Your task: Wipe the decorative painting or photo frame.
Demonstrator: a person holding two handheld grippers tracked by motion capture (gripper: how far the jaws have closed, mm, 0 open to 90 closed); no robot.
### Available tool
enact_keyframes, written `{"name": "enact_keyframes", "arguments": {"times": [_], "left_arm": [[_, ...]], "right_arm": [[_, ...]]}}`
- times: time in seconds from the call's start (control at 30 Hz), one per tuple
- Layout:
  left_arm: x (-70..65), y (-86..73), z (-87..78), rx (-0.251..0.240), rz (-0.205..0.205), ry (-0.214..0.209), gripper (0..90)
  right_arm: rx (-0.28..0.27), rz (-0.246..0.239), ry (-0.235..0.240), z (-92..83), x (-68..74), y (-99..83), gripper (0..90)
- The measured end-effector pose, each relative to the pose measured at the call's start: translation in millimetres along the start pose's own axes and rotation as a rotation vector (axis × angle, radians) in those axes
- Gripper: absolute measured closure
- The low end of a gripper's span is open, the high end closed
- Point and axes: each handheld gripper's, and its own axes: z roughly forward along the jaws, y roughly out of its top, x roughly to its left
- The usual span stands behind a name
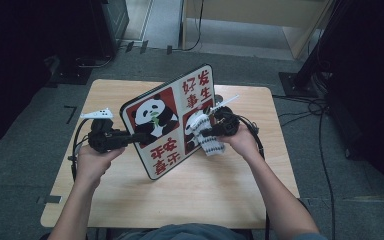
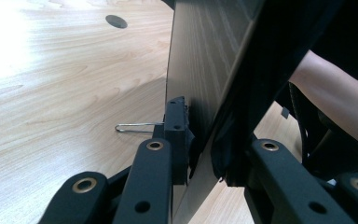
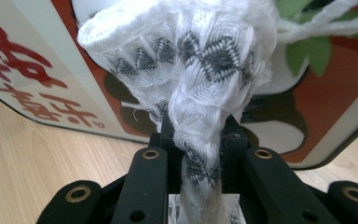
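A light wooden table stands on grey carpet, with dark equipment and cables around it. Above the table's middle a panda board is held tilted on edge, its printed face with red characters turned toward the person, its lower corner close over the tabletop. The left gripper is clamped on the board's left edge; in the left gripper view its jaws pinch the panel, whose wood-grain back and a wire stand are visible. The right gripper is clenched on a white cloth with grey zigzag pattern, pressed against the board's right half; in the right gripper view the bunched cloth sits between the jaws, touching the printed face. The person's hands hold both grippers from below.
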Motion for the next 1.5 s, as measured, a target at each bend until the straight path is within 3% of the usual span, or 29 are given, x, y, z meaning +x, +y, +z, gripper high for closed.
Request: {"name": "enact_keyframes", "arguments": {"times": [0.53, 0.67, 0.9, 1.5], "left_arm": [[1.3, 0.1, 0.1, 0.002, 0.002, -0.011, 76.6], [1.0, -0.2, 0.1, 0.001, -0.001, -0.009, 76.5], [0.3, -1.6, -0.4, -0.003, -0.002, -0.005, 76.5], [0.1, -1.6, -0.3, -0.007, -0.010, 0.004, 76.4]], "right_arm": [[0.053, 0.021, -0.015, 17.2, -5.7, -14.5, 78.0], [0.049, 0.032, 0.005, 17.3, -8.4, -16.4, 78.1], [0.043, 0.026, 0.012, 9.4, -8.9, -17.4, 78.5], [-0.073, -0.017, 0.021, -32.3, 7.4, 8.5, 78.6]]}}
